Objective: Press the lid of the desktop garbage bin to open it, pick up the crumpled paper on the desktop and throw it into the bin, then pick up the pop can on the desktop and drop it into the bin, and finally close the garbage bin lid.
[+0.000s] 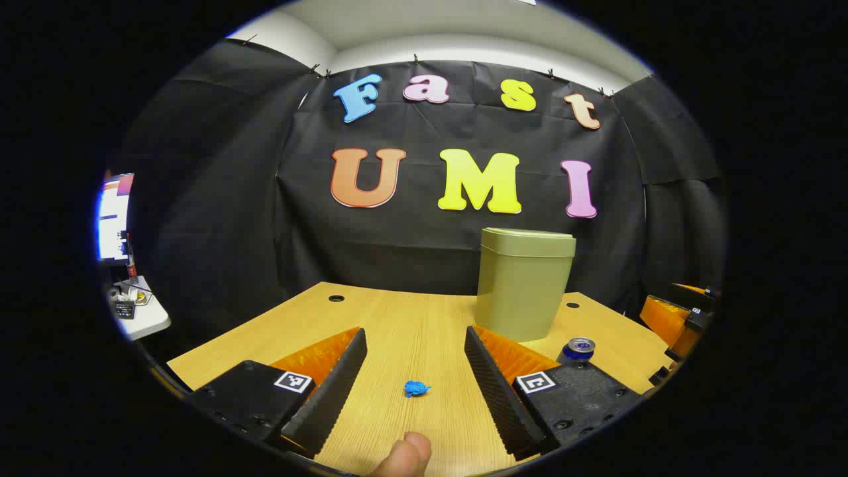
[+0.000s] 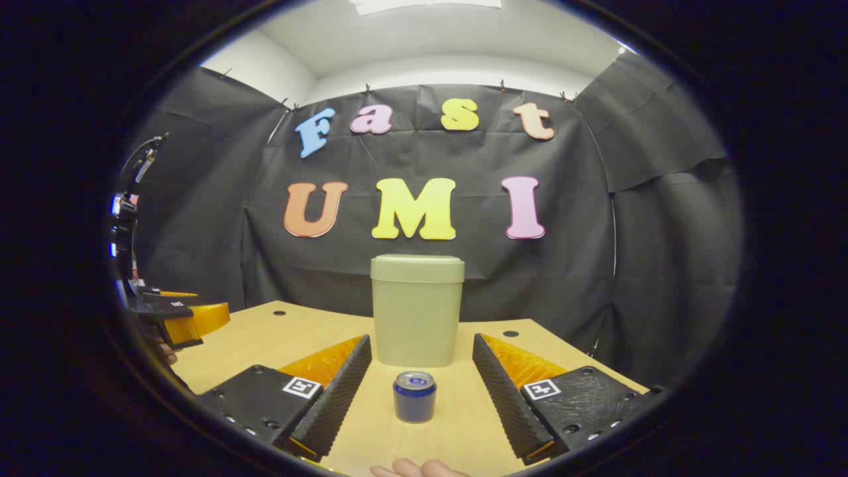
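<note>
An olive-green bin (image 1: 523, 285) stands on the wooden desk with its lid (image 1: 528, 242) down; it also appears as the bin (image 2: 416, 311) in the right gripper view, straight ahead. A small blue crumpled paper (image 1: 417, 389) lies on the desk between the fingers of my left gripper (image 1: 414, 348), which is open and above the desk. A blue pop can (image 2: 415, 396) stands upright in front of the bin, between the fingers of my right gripper (image 2: 421, 358), open and apart from it. The can (image 1: 579, 349) shows right of the bin's foot in the left gripper view.
The wooden desk (image 1: 397, 324) has cable holes (image 1: 336, 299) near its back edge. The other gripper (image 1: 682, 318) shows at the right edge of the left gripper view. A side table with a screen (image 1: 116, 218) stands far left. A fingertip (image 1: 404, 457) shows at the bottom.
</note>
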`<state>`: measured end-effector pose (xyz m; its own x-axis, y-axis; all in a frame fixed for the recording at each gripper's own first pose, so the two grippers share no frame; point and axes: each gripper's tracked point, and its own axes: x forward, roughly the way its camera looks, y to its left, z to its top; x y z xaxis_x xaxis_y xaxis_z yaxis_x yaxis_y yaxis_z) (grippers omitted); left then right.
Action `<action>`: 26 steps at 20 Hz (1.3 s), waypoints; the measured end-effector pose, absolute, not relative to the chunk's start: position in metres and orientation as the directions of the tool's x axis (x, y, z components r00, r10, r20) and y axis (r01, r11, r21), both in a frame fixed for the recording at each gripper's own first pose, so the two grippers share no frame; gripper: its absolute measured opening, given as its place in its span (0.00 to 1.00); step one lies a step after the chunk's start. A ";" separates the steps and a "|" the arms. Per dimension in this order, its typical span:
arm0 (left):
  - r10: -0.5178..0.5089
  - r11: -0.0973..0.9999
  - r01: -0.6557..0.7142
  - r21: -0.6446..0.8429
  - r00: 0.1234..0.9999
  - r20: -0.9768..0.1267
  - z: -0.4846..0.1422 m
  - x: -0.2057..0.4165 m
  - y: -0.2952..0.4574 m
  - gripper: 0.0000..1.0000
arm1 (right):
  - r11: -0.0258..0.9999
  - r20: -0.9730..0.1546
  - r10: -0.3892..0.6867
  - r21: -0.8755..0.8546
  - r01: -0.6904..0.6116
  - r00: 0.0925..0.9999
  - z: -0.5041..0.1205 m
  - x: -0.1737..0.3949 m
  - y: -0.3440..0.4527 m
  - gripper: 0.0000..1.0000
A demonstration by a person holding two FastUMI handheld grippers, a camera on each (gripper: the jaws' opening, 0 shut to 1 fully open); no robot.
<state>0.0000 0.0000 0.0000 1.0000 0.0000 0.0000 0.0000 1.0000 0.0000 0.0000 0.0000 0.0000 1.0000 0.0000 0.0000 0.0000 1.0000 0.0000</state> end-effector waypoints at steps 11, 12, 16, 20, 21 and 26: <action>-0.016 0.999 0.015 0.048 1.000 0.015 -0.004 -0.001 -0.006 0.96 | 1.000 0.001 -0.020 -0.022 0.020 1.000 -0.005 -0.002 -0.007 0.95; -0.018 0.999 0.017 0.047 1.000 0.014 -0.006 0.000 -0.007 0.96 | 0.999 0.000 -0.021 -0.024 0.021 1.000 -0.004 -0.002 -0.007 0.95; -0.022 0.999 0.022 0.049 1.000 0.001 -0.011 0.002 -0.009 0.96 | 0.999 -0.001 -0.022 -0.036 0.022 1.000 -0.006 -0.002 -0.006 0.95; -0.028 0.998 0.028 0.054 1.000 -0.005 -0.014 0.003 -0.011 0.96 | 0.998 -0.009 -0.030 -0.057 0.029 1.000 -0.009 0.001 -0.006 0.95; -0.031 0.998 0.031 0.055 1.000 -0.005 -0.013 0.004 -0.012 0.96 | 0.998 -0.013 -0.032 -0.060 0.031 0.999 -0.009 0.004 -0.006 0.95; -0.042 0.998 0.043 0.053 0.999 -0.013 -0.021 0.007 -0.014 0.96 | 1.000 -0.062 -0.012 -0.020 0.011 0.998 -0.003 0.030 -0.004 0.75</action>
